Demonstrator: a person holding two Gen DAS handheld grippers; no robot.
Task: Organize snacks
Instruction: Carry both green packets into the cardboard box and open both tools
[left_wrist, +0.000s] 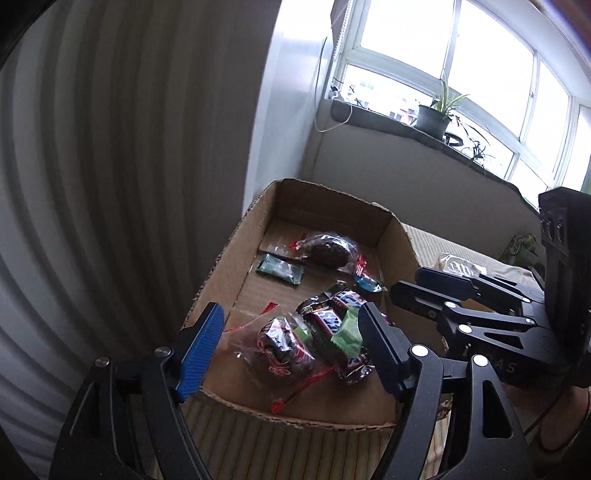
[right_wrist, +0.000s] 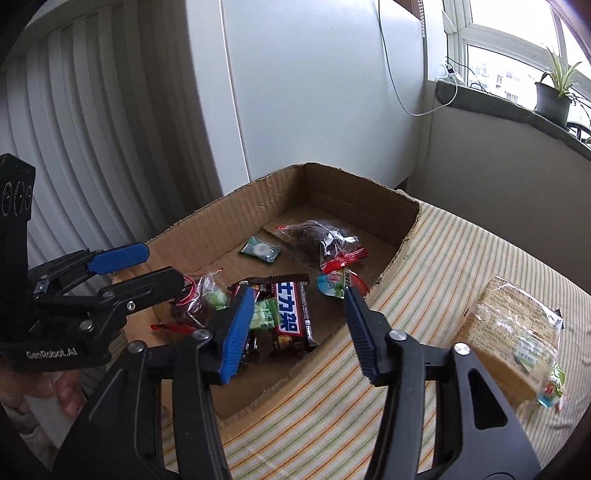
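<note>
An open cardboard box lies on a striped cloth. At its near end lie dark chocolate bars, a small green candy and a clear bag with a dark cake. Further in are a second bagged brown cake, a green packet and a jelly cup. My left gripper hangs open over the near bag. My right gripper hangs open above the bars, holding nothing.
A bagged stack of crackers and a small jelly lie on the striped cloth right of the box. A ribbed white panel stands to the left. A windowsill with a potted plant runs behind. A hand holds the left gripper.
</note>
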